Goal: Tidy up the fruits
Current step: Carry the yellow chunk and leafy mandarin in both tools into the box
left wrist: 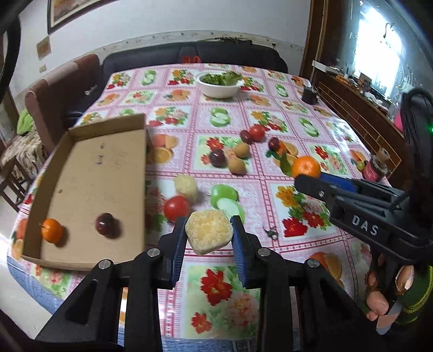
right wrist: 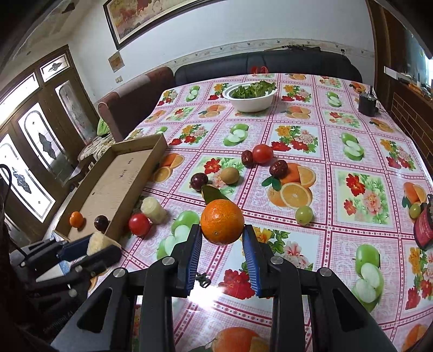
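A pale, off-white plastered wall (right wrist: 230, 29) rises ahead of the tool, trimmed by a patterned border strip and hung with a dark-framed painting (right wrist: 151, 16) up to the left. Below it, beyond the far edge of the table, stands a long black leather sofa (right wrist: 270, 65). Left of that sits a brown upholstered armchair (right wrist: 130, 100). Farther left, dark wooden doors with frosted patterned glass panes (right wrist: 40, 140) let in daylight. To the right runs a dark brown wooden cabinet (left wrist: 360, 113), with a bright window (left wrist: 379, 54) glaring above it.
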A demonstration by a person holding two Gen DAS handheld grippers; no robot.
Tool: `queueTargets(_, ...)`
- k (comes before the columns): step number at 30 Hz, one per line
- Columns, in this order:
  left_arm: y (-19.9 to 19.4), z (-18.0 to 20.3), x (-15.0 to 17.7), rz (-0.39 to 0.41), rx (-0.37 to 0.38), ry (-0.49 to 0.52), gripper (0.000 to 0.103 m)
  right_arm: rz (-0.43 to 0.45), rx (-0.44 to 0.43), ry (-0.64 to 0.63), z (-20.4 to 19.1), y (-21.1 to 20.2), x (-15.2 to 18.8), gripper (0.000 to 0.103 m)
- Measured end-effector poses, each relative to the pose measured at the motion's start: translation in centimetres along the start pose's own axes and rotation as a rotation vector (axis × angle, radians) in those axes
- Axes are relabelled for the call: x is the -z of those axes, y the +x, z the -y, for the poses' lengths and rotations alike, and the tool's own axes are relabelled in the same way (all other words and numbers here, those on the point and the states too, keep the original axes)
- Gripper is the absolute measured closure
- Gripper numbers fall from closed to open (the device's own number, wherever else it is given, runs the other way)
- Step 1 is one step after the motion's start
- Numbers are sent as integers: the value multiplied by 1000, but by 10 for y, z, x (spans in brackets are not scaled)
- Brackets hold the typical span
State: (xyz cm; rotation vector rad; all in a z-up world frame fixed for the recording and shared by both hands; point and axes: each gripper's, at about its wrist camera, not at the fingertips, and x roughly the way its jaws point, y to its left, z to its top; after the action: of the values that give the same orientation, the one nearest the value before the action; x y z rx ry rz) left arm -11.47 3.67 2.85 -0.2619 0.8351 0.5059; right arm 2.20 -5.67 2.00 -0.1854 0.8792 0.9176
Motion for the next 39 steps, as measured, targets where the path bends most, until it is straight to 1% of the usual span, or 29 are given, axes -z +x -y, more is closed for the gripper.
queueTargets(12, -20, -31, -6, 60, -100, -42, 74, 4, -23, -43, -25, -3, -3, 72)
queueTargets(26, -27, -76, -4, 82, -206, -116, 73, -15, -63, -110, -63, 7, -8, 72)
queueTargets(39, -19, -118, -5, 78, -283, -176, 73, -46, -103, -181, -105, 29, -17, 72)
